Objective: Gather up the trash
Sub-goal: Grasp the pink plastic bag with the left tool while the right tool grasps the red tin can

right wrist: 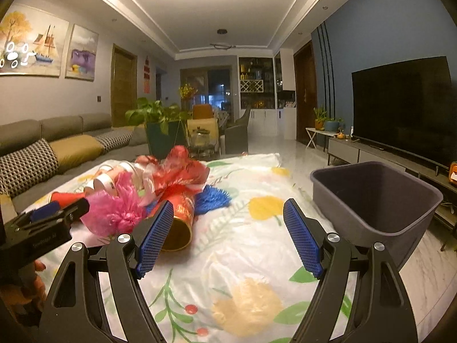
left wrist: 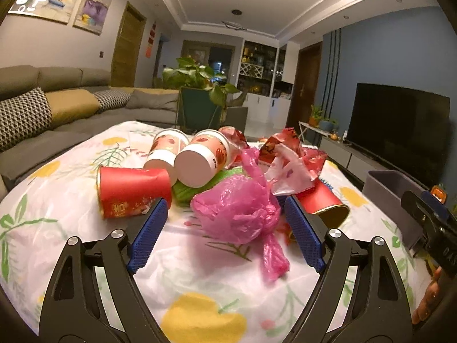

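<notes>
1. We hold the left gripper (left wrist: 225,223) low over the tabletop (left wrist: 200,280), which carries a floral cloth; its jaws are spread wide, one on each side of the knotted pink plastic bag (left wrist: 240,208), with no contact visible.
2. We hold the right gripper (right wrist: 228,223) further right, jaws spread and empty, above bare cloth.
3. The trash lies in one heap near the middle of the tabletop:
   - a red paper cup (left wrist: 131,194) on its side, left of the pink bag;
   - two pink-and-white printed cups (left wrist: 200,160), also on their sides, bottoms toward us, behind the bag;
   - crumpled red wrappers (left wrist: 288,148) behind and right of the bag;
   - a red can (right wrist: 180,223) on its side, open end toward the right wrist camera, just beside the right gripper's left finger;
   - a blue fringed item (right wrist: 212,197) next to the can.
4. The grey bin (right wrist: 371,200) stands upright at the right edge, apart from the heap.
</notes>
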Demonstrator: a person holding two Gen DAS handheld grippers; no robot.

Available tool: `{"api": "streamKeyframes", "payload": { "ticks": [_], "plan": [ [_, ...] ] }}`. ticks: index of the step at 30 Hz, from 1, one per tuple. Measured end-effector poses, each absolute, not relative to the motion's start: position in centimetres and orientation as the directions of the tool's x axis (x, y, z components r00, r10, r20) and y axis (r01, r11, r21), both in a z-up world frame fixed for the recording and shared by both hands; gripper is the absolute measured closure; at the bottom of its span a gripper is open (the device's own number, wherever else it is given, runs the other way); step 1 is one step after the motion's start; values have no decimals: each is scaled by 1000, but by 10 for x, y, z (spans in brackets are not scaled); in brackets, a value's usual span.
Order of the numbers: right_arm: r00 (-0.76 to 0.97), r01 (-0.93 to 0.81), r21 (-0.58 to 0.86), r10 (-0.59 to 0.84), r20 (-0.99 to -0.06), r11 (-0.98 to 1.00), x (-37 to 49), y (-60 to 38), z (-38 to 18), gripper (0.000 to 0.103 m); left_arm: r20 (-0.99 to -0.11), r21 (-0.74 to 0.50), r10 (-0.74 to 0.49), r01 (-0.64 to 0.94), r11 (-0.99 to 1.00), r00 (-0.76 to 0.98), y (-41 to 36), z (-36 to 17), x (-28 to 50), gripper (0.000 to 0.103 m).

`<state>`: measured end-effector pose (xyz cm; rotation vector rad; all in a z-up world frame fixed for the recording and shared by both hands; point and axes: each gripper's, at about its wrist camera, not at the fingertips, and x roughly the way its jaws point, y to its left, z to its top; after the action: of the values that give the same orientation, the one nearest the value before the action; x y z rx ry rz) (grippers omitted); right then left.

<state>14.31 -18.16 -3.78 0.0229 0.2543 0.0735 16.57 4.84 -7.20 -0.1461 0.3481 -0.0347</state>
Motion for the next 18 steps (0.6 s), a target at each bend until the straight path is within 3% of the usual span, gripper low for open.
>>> {"api": "streamKeyframes", "payload": {
  "ticks": [4, 8, 10, 13, 18],
  "plan": [
    [958, -87, 23, 90, -273, 996, 148, -174, -48, 28, -397, -148, -88, 31, 989, 914, 51, -77, 188, 34],
    [942, -117, 7, 113, -315, 993, 157, -164, -58, 35, -460, -170, -136, 63, 983, 877, 50, -86, 203, 57],
    [933, -129, -5, 119, -338, 992, 164, -158, -61, 39, -471, -170, -151, 78, 982, 869, 49, -89, 207, 76],
    [919, -136, -26, 117, -376, 990, 175, -150, -66, 43, -479, -182, -182, 106, 978, 859, 49, -91, 211, 91],
    [900, -138, -45, 106, -423, 989, 193, -140, -69, 53, -448, -201, -213, 134, 970, 868, 50, -89, 205, 101]
  ]
}}
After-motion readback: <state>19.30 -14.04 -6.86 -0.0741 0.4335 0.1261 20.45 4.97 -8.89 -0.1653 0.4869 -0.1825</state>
